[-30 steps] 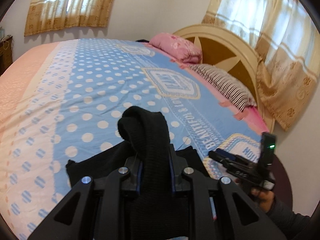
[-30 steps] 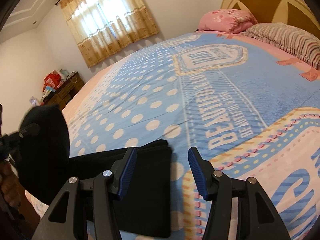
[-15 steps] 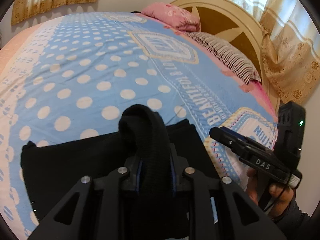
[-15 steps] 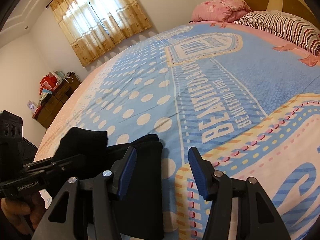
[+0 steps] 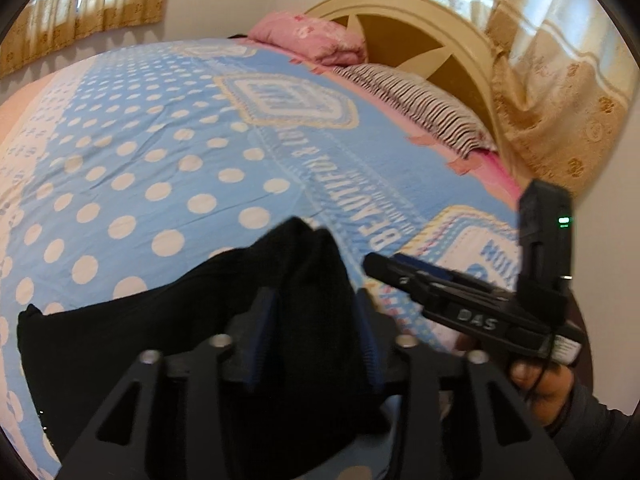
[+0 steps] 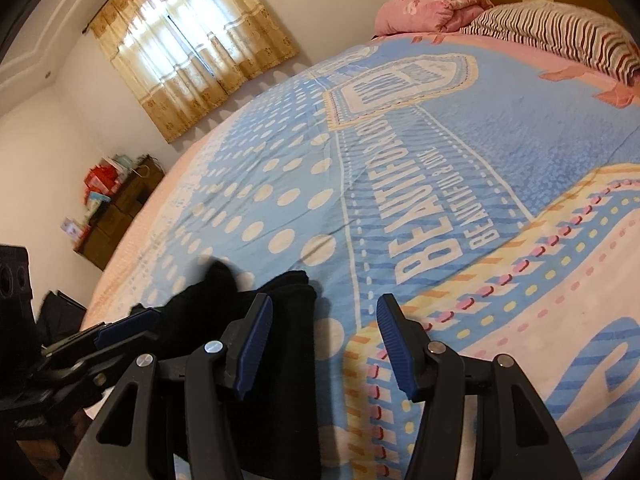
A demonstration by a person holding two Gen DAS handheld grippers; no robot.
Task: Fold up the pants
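On the near edge of the bed [image 5: 168, 152], black pants [image 5: 120, 344] lie as a compact dark rectangle on the polka-dot cover, apparently folded over more than once. Left gripper [image 5: 312, 332]: jaws have just been opening; a bunched end of the pants stands between them, pads spread and seemingly no longer pinching it, though blur hides any contact. Judged: last fold being released onto the stack. Right gripper [image 6: 324, 344]: jaws apart, nothing between them, hovering over the cover just beside the right edge of the pants [image 6: 288, 352]. Remaining, as far as visible: letting the raised end drop flat and smoothing the bundle. Pillows [image 5: 416, 108] at headboard untouched.
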